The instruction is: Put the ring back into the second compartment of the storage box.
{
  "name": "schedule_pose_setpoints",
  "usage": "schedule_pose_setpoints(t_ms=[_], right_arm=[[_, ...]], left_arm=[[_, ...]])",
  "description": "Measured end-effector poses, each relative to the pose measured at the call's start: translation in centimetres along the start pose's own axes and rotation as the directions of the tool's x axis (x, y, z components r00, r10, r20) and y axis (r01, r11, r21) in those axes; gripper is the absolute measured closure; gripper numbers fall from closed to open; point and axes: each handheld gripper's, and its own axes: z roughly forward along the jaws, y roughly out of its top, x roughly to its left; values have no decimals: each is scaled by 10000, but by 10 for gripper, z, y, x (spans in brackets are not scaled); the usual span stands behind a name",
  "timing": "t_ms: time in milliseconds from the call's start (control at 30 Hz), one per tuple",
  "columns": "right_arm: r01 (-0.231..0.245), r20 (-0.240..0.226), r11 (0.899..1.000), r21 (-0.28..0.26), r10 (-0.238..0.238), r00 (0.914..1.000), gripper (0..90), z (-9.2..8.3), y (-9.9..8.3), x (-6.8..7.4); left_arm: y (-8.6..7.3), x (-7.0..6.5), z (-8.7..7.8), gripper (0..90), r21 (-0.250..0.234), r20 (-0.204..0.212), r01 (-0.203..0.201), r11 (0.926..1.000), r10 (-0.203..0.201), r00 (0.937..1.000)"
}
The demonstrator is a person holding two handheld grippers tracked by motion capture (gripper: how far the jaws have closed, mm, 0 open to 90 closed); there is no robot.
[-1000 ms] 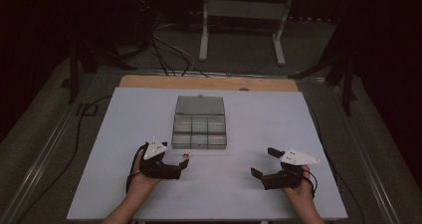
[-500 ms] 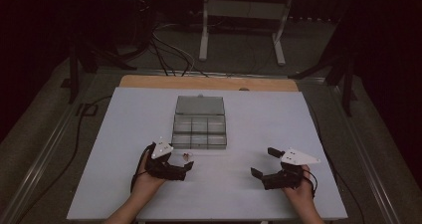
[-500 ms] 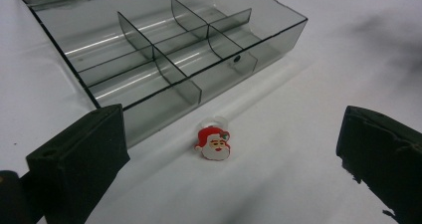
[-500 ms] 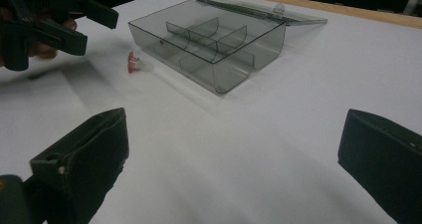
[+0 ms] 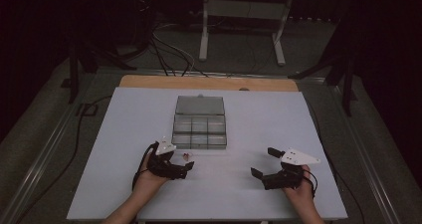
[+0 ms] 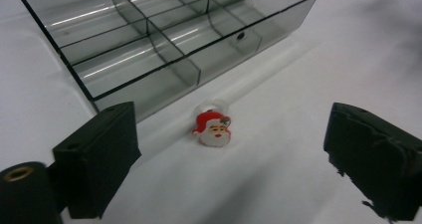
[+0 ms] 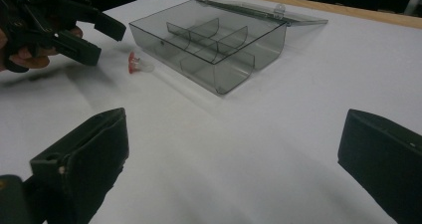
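Note:
A small Santa-face ring (image 6: pixel 214 128) lies on the white table just in front of a clear compartment box (image 6: pixel 149 35) with its lid folded back. My left gripper (image 6: pixel 231 152) hovers low over the table with the ring ahead of its jaws and between their lines. The jaws have just been closing a little, but they still stand wide and touch nothing. From above, the left gripper (image 5: pixel 188 168) sits beside the ring (image 5: pixel 187 157), below the box (image 5: pixel 199 127). My right gripper (image 5: pixel 263 163) rests open at the front right, holding nothing.
The box's (image 7: pixel 214 40) compartments look empty. A wooden strip (image 5: pixel 209 82) runs along the table's far edge, with cables and a metal stand on the floor beyond. The white tabletop (image 5: pixel 278 119) spreads wide to both sides of the box.
My left gripper has edged slightly to the right, toward the ring. The right gripper has stayed where it was.

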Motion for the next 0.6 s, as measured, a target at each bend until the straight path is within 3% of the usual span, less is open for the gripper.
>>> schedule_pose_setpoints(t_ms=[233,367,600], right_arm=[[20,12,10000,27,-20,10000,0,0,0,0],[24,0,10000,15,-24,10000,0,0,0,0],[1,31,10000,-30,-1,10000,0,-1,0,0]], left_arm=[[0,-4,6,173,389,-369,-312,9988,327,9988],[0,-4,8,258,485,-273,-380,9981,394,9988],[-1,-3,11,332,687,-435,-476,9965,507,9978]])
